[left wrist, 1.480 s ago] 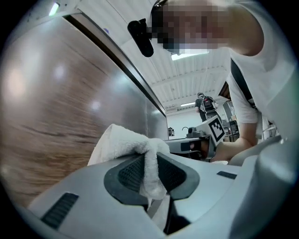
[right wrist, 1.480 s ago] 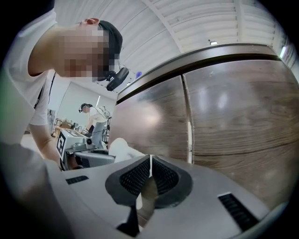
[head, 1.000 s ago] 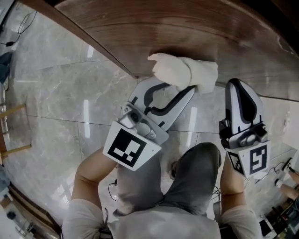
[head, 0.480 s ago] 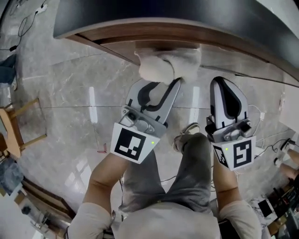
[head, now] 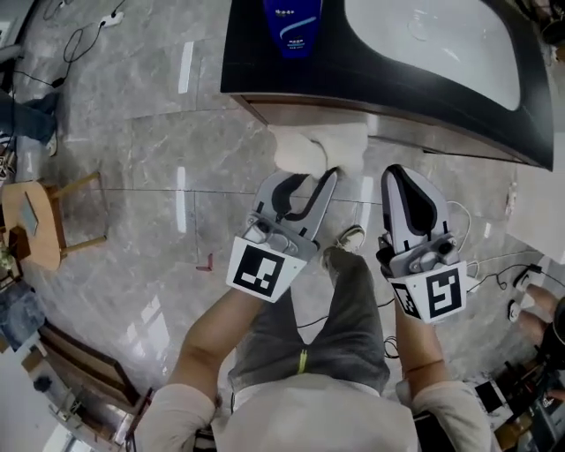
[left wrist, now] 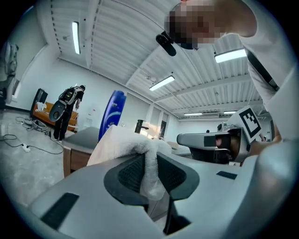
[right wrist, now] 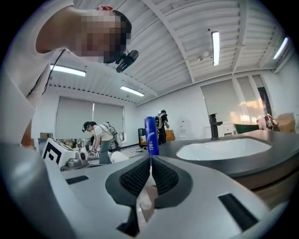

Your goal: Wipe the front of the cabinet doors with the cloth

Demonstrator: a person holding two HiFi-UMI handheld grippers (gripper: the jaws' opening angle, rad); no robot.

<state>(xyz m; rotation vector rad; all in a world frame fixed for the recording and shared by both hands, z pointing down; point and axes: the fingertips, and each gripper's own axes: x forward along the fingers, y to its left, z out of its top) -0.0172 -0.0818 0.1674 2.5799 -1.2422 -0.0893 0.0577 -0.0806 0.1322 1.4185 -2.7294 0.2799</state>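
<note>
My left claw (head: 314,177) is closed on the cloth (head: 320,146). A fold of it is pinched between the ribbed pads, and the rest bulges out ahead of the tips as a white wad. In the head view that wad sits in the upper middle of the frame. It seems to lie against the brown cabinet front (head: 305,112), just under the black counter (head: 256,53) with its white basin (head: 433,40) and blue bottle (head: 291,19). My right claw (head: 403,177) sits to the right of it, jaws together on nothing.

The cloth looks like thick towelling: light, soft and limp, with no stiffness of its own. I judge the wad will flatten under pressure and drag on the wood. A thin pinched fold could pull free on a stroke, so the hold wants to be deep in the bunched middle, not on a loose edge.
</note>
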